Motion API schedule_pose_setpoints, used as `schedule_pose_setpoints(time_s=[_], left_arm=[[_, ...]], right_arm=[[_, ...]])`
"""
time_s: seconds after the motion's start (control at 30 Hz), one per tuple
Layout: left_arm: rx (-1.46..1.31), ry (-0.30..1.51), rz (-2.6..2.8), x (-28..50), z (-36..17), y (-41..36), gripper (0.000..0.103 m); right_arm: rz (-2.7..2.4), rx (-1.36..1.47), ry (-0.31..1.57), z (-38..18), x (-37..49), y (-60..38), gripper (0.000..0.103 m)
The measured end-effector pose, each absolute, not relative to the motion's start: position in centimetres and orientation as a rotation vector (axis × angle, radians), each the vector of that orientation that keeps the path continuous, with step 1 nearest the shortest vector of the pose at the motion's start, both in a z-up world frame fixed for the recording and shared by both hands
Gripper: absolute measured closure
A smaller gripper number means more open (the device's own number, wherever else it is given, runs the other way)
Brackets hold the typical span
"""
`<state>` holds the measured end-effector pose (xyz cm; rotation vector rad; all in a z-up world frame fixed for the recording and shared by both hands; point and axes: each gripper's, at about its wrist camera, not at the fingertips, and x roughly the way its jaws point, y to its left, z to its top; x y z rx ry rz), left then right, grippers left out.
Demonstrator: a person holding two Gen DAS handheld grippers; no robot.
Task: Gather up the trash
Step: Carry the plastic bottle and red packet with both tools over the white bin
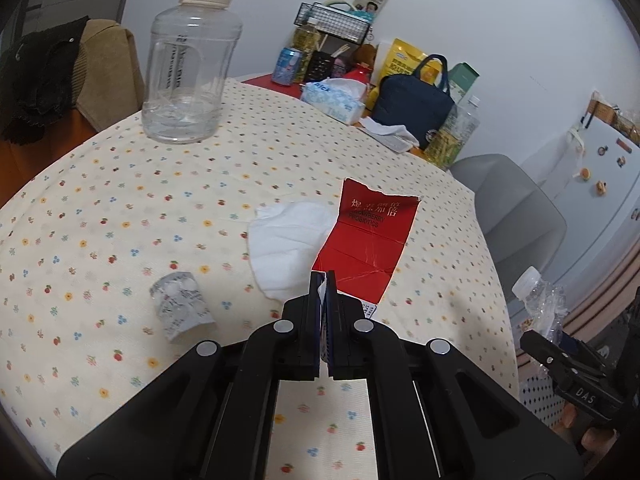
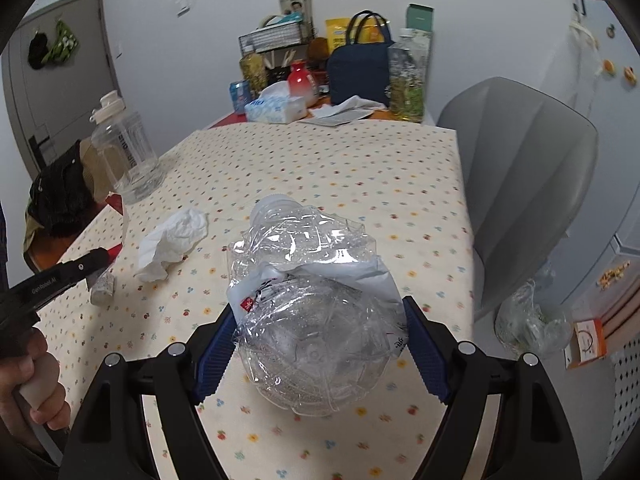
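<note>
Your left gripper (image 1: 323, 280) is pinched tight on the near edge of a torn red cardboard wrapper with gold and black lettering (image 1: 370, 236), which stands up from the fingers and leans away toward the far right. Your right gripper (image 2: 320, 344) stands wide, its blue pads pressed on either side of a crushed clear plastic bottle with a torn white label (image 2: 308, 304). The bottle's long axis runs straight away from you along the fingers, base near the camera, white cap at the far end.

Two pieces of rubbish lie loose on the cream tablecloth with small flower print (image 1: 120, 216). The crumpled white tissue (image 1: 288, 244) lies just beyond and left of your left fingertips, partly behind the red wrapper. The small silvery crumpled foil blister pack (image 1: 180, 304) lies nearer you and further left, its length running roughly near to far.

Both loose pieces lie on the left side, so your left hand is plainly the nearer one; from the right wrist view the tissue sits well to the left of the bottle. With both grippers loaded, I judge you need to drop these loads before reaching for either. No bin is clearly visible in either view.
</note>
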<state>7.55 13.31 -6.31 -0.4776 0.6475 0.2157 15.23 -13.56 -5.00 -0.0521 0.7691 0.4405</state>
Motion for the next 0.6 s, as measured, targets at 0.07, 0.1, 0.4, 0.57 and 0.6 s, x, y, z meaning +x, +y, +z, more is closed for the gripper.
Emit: schedule_pose_setpoints(time_s=[0.07,0.1,0.4,0.57,0.6], left_arm=[[-0.467,0.649,0.200,7.8,-6.1,12.4,0.100],[-0.463,0.650,0.195,7.9,-6.0,12.0,0.100],[-0.398,0.675,0.114,9.7,-5.5,7.3,0.100],[-0.360,0.695,0.066,10.9,-5.6,4.5,0.100],[-0.351,0.700,0.054,11.3,-5.6,3.7,0.100]], right_arm=[[0.428,-0.038,0.763,-4.8,15.0,-14.7,0.026],[0.421,-0.026,0.761,-4.7,14.9,-15.4,0.026],[0.340,0.036,0.756,-5.1,14.4,-21.0,0.026],[0.287,0.080,0.763,-5.9,14.2,-24.4,0.026],[0.275,0.089,0.764,-6.0,14.2,-25.1,0.026]])
